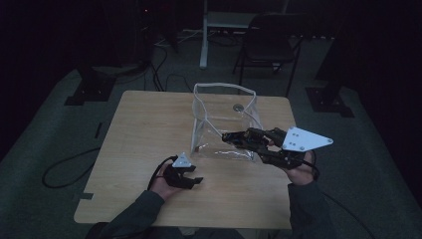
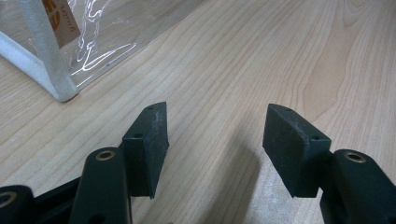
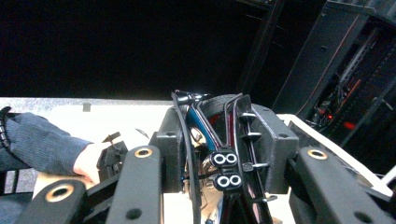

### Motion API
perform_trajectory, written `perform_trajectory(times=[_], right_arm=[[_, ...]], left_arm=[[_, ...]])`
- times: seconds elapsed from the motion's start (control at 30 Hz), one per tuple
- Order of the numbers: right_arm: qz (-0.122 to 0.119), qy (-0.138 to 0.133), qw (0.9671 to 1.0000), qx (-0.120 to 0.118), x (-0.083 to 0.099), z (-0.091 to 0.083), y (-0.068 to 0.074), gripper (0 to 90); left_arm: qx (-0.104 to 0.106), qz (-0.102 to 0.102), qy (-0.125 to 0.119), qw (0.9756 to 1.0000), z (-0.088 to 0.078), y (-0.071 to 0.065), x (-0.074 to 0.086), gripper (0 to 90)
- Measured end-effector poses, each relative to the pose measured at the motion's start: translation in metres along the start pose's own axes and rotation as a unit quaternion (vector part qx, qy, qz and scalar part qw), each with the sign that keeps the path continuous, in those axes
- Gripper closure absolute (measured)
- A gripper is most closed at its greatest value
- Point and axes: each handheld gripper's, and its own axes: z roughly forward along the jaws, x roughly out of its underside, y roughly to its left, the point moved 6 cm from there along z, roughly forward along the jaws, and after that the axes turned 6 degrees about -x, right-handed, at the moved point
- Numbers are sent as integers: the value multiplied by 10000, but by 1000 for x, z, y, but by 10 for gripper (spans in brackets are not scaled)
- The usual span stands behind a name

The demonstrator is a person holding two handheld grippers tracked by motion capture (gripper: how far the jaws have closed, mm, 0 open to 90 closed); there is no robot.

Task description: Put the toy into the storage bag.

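On the light wooden table [image 1: 149, 129], a clear plastic bag with white edging [image 1: 219, 124] is seen standing upright just past the table's middle, its mouth open to the top. A small round metal piece [image 1: 238, 107] is visible on the bag's far wall.

The right gripper [image 1: 230, 137] is held level at about four o'clock from the bag, its tips pointed toward nine o'clock and laid against the bag's near right side. In the right gripper view its jaws are seen pressed on a dark folded bundle of black and blue frames and thin straps [image 3: 219, 140], which is pinched between the two pads. What exactly the bundle is cannot be told. The person's other hand [image 3: 91, 161] and a grey sleeve [image 3: 39, 142] are seen beyond it at nine o'clock.

The left gripper [image 1: 195, 175] is rested near the table's front edge, at seven o'clock from the bag and apart from it. Its jaws are spread with bare wood between the pads [image 2: 149, 140]; a white-edged bottom corner of the bag is seen at eleven o'clock.
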Motion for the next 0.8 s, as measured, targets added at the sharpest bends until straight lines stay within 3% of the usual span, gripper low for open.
perform_trajectory(times=[0.37, 0.8], right_arm=[[-81, 55, 9999, 104, -6, -1, -10, 595], [-40, 202, 9995, 220, -1, 0, -26, 595]], left_arm=[[1, -2, -3, 10000, 0, 0, 0, 409], [10, -20, 1, 10000, 0, 0, 0, 409]])
